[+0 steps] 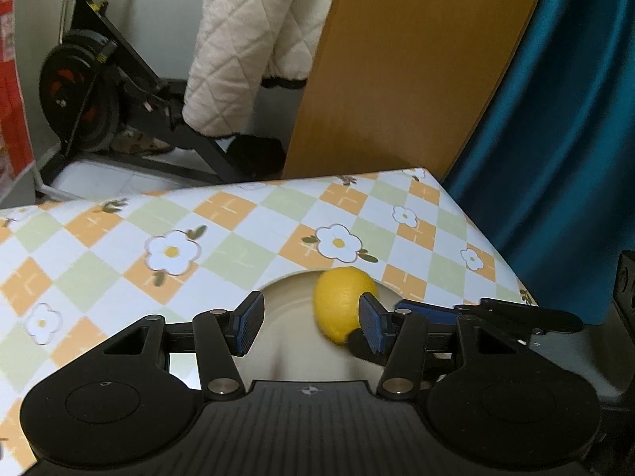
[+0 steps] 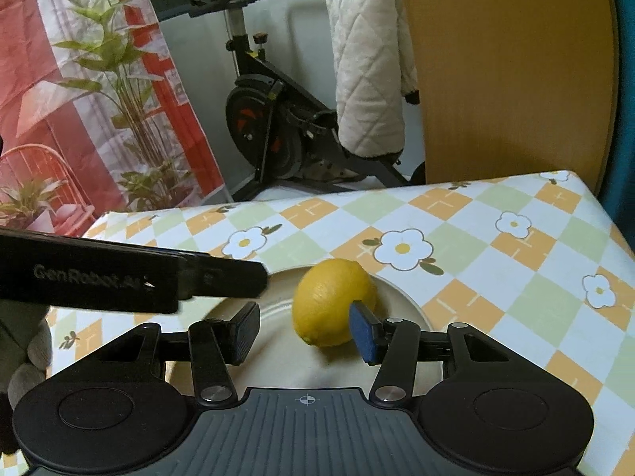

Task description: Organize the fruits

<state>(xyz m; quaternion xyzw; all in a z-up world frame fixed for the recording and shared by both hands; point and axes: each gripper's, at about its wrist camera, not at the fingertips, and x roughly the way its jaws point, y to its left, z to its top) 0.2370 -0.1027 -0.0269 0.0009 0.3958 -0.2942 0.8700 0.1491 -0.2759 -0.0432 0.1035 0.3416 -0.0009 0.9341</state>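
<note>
On cream round ceramic plate (image 2: 401,297) atop checked floral tablecloth (image 2: 496,214) rests yellow oval lemon (image 2: 331,301). Our left gripper (image 1: 311,323) and right gripper (image 2: 303,331) hover released, empty. Risk: we nudge lemon, it rolls off plate.

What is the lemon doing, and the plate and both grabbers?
lemon: lying on the plate, not gripped.
plate: flat on the tablecloth, holding the lemon.
left gripper: open, empty.
right gripper: open, empty.
tablecloth: spread flat.
</note>
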